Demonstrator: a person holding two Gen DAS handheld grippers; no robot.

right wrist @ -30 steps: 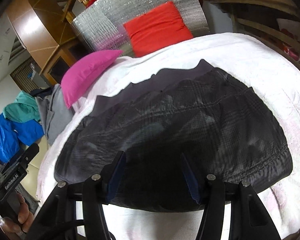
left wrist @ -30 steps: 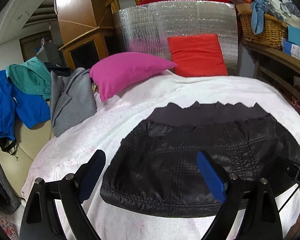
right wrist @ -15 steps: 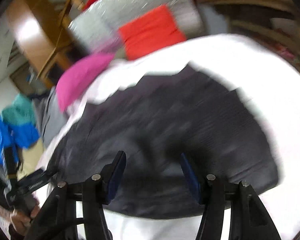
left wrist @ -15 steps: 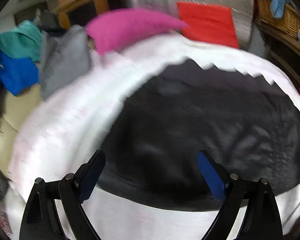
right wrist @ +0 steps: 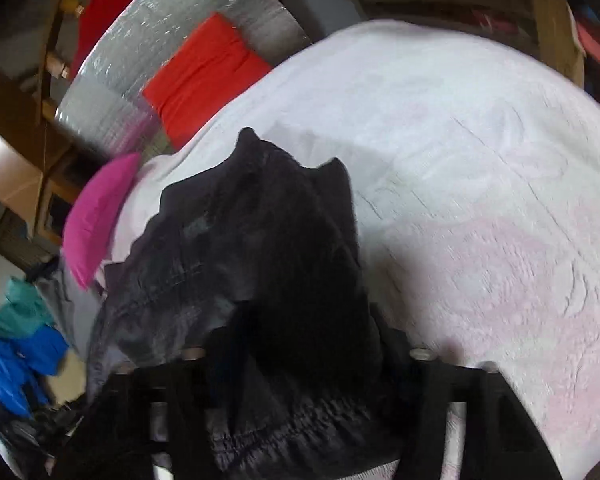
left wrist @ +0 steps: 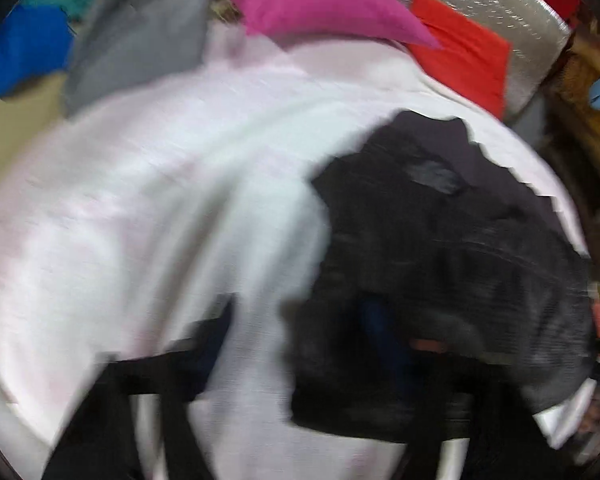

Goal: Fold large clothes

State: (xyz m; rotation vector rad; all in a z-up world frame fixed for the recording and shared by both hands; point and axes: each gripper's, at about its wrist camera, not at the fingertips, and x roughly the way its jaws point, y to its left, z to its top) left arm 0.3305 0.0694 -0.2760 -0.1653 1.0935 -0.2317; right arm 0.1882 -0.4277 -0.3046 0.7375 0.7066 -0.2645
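On the white bedspread [right wrist: 480,184] one black garment [right wrist: 260,248] is seen, gathered into a heap near the front edge. Two cushions are counted beyond it, one pink cushion [left wrist: 312,4] and one red cushion [right wrist: 208,76], the red one against a single silver mat [right wrist: 148,80]. To the garment's left lie one grey garment [left wrist: 140,36], one blue jacket [right wrist: 20,364] and one teal garment [right wrist: 20,312].

A second ago the black garment was spread flat and wide across the bedspread; now it is bunched and narrowed, with its long axis running from the front edge toward the cushions and its jagged end pointed at them.

The jaws of both grippers have just been closing. Black cloth is pinched between the pads of the right gripper [right wrist: 300,360]. The left gripper [left wrist: 300,340] is blurred at the garment's left edge; a grip on the cloth cannot be told.
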